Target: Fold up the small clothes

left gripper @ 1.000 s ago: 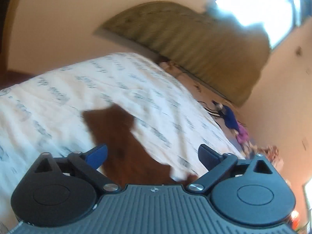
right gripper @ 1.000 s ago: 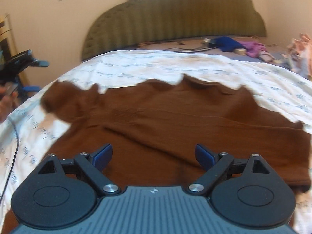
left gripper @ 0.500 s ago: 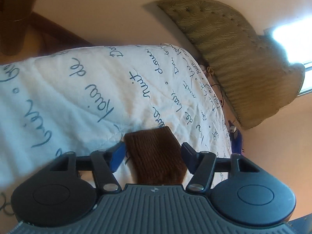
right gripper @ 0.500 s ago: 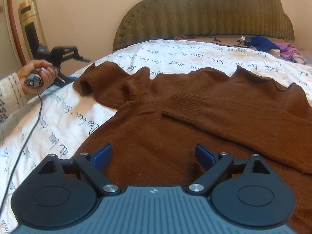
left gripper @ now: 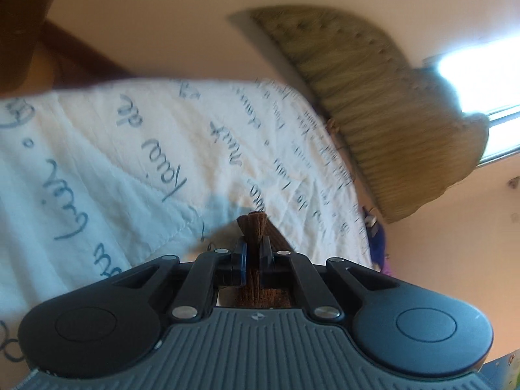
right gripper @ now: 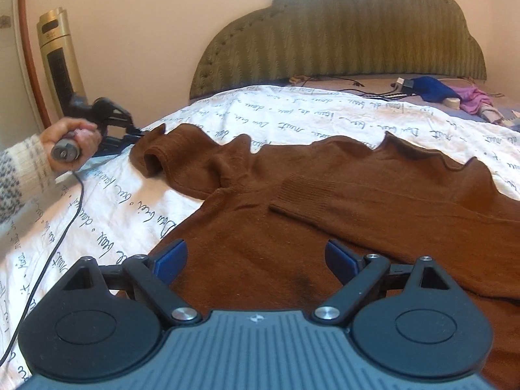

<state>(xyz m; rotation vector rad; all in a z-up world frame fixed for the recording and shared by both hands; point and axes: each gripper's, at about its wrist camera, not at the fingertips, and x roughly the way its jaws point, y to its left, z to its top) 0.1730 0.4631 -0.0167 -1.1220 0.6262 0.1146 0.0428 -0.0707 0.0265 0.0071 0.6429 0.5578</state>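
A brown knit sweater (right gripper: 292, 237) lies flat on the bed, one sleeve folded across its body with the ribbed cuff (right gripper: 292, 195) near the middle. The other sleeve stretches left, ending in a cuff (right gripper: 152, 159). My left gripper (left gripper: 253, 247) is shut on that cuff (left gripper: 253, 227); its jaws have just finished closing and the knit is pinched between the blue pads. From the right wrist view, a hand (right gripper: 70, 143) holds the left gripper (right gripper: 133, 130) at the sleeve end. My right gripper (right gripper: 256, 260) hovers open over the sweater's lower body, nothing between its fingers.
The white bedsheet (right gripper: 308, 113) with script print covers the bed, and a green padded headboard (right gripper: 341, 32) stands behind. A gold tower appliance (right gripper: 58, 61) stands at the left wall. A black cable (right gripper: 65, 227) trails over the sheet. Blue and pink clothes (right gripper: 455, 94) lie near the headboard.
My left gripper moved down to the sleeve cuff and closed on it, from wide open to pinched shut. The right gripper drifted slightly and stayed open.
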